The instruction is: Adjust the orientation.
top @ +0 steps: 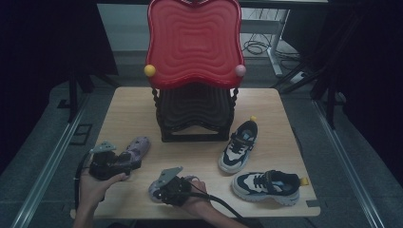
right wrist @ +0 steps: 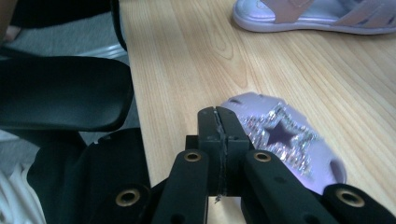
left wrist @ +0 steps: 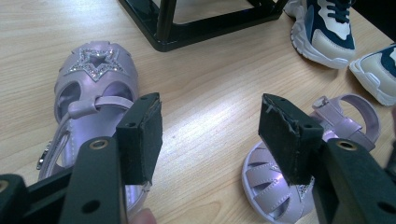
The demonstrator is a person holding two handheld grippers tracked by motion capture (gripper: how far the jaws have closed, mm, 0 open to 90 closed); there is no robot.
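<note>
2 lilac sandals on table (top: 133, 107), left gripper (top: 124, 160) jaws apart, ungripping, over sandal A (top: 138, 145) at 8 o'clock of table, right gripper (right wrist: 218, 122) jaws clenched on nothing, above sandal B (right wrist: 285, 140) at 6 o'clock, 2 sneakers (top: 240, 146) at 4 o'clock, red rack (top: 194, 42) at 12.

The tabletop (top: 133, 109) is pale wood with fine straight grain. At upper centre of the high view a glossy red tray (top: 194, 40) carries rippled concentric ridges, with a yellow ball (top: 149, 70) and a pink ball (top: 240, 70) at its lower corners — its stand (top: 194, 114) is black. Two lilac sandals, one at lower left (left wrist: 93, 93) and one at lower right (left wrist: 299, 158) of the left gripper view, bear glittering silver star trim. Two sneakers (top: 239, 146) (top: 267, 186) at right are navy, white and cream with yellow tabs. Both claws (left wrist: 210, 135) (right wrist: 218, 135) are matt black.
</note>
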